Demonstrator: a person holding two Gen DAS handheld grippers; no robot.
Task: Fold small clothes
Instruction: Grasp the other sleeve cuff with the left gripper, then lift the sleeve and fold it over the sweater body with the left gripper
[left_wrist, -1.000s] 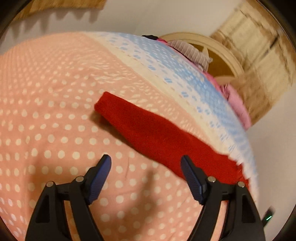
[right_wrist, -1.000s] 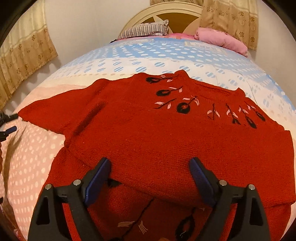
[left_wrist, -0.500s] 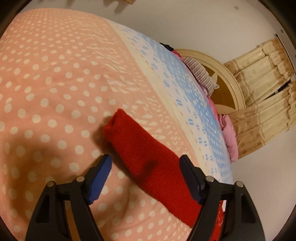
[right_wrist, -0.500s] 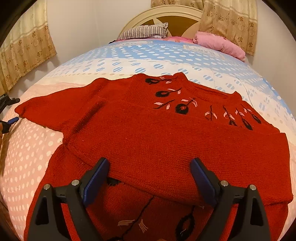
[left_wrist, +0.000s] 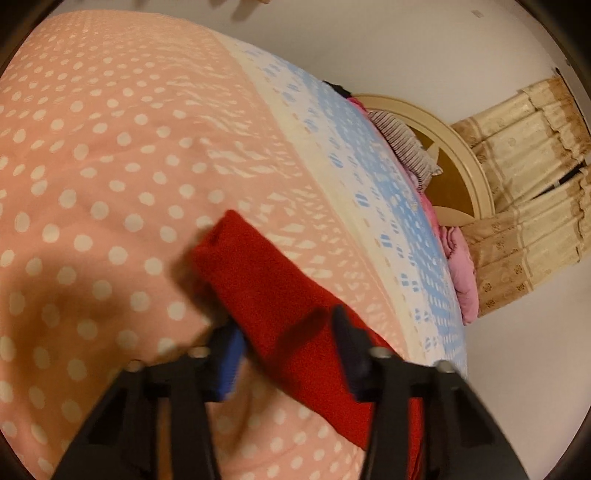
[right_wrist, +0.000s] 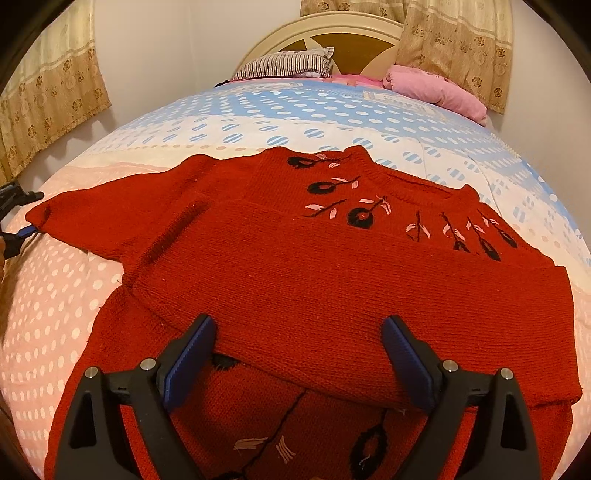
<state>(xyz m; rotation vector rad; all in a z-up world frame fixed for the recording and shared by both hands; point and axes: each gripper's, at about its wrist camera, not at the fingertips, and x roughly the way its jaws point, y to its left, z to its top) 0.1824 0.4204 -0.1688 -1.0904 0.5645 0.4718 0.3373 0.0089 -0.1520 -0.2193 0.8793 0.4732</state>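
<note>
- Left wrist view: the left hand-held gripper (left_wrist: 286, 350) has its two fingers apart, one on each side of the red sleeve (left_wrist: 266, 280). The picture is blurred there, so I cannot tell whether the pads touch the knit.
- That sleeve's long axis runs from its cuff, over the pink dotted part of the bed (left_wrist: 96, 155), back toward the sweater body at the lower right. The cuff points toward the bed's left edge.
- Right wrist view: one red sweater (right_wrist: 314, 280) lies flat across the bed (right_wrist: 314, 114), collar toward the headboard (right_wrist: 332, 33) and hem toward the camera.
- Its right sleeve is folded across the chest as a wide band, running side to side. Its left sleeve is stretched out toward the bed's left edge, where the left hand-held gripper (right_wrist: 22, 218) sits just at the cuff.
- The right hand-held gripper (right_wrist: 297, 362) hangs over the folded band near the hem, fingers wide apart and holding nothing.
- Count: one sweater, two sleeves, two grippers. At the head end lie one striped pillow (right_wrist: 288, 64) and one pink bundle (right_wrist: 436, 90).
- Bare quilt shows between the collar and the pillows, and along the left edge beyond the cuff. The sweater's right side lies near the bed's right edge.
</note>
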